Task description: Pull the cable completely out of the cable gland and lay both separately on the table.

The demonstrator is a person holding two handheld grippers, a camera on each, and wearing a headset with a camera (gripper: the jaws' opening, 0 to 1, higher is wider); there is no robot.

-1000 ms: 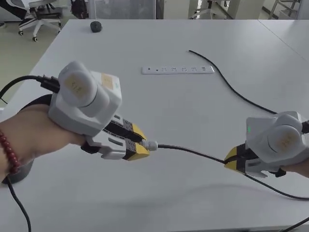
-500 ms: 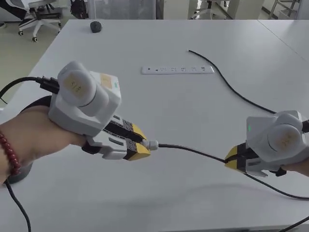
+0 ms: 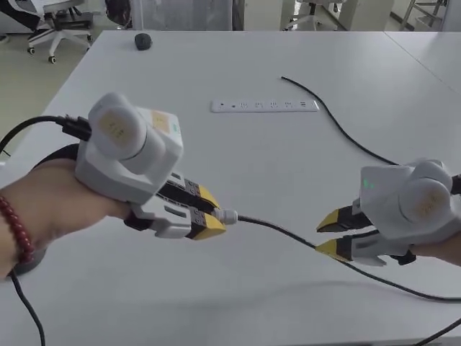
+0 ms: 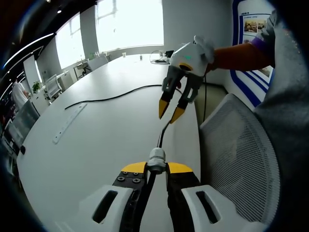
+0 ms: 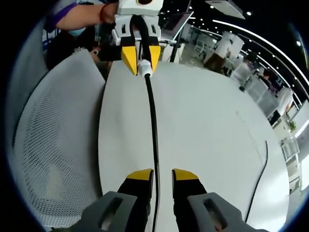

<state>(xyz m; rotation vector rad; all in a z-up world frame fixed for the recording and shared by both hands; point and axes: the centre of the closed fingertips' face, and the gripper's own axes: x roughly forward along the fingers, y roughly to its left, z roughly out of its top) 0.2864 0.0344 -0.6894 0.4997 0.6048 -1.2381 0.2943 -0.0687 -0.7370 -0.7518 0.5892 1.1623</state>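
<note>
Evidently little is done: the left claw (image 3: 210,215), left of centre, clamps the cable gland (image 3: 225,215) with the cable (image 3: 281,228) threaded through it over the worktop (image 3: 252,158), while the right claw (image 3: 325,237), lower right, stands open astride the cable.

This is an open-plan office: a long white table (image 3: 288,173) carrying a power strip (image 3: 264,105), castor-wheeled swivel chairs (image 3: 54,23) beyond it, a mesh-backed chair (image 4: 236,145), big bright windows (image 4: 130,21) and strip ceiling lights (image 5: 241,26).
</note>
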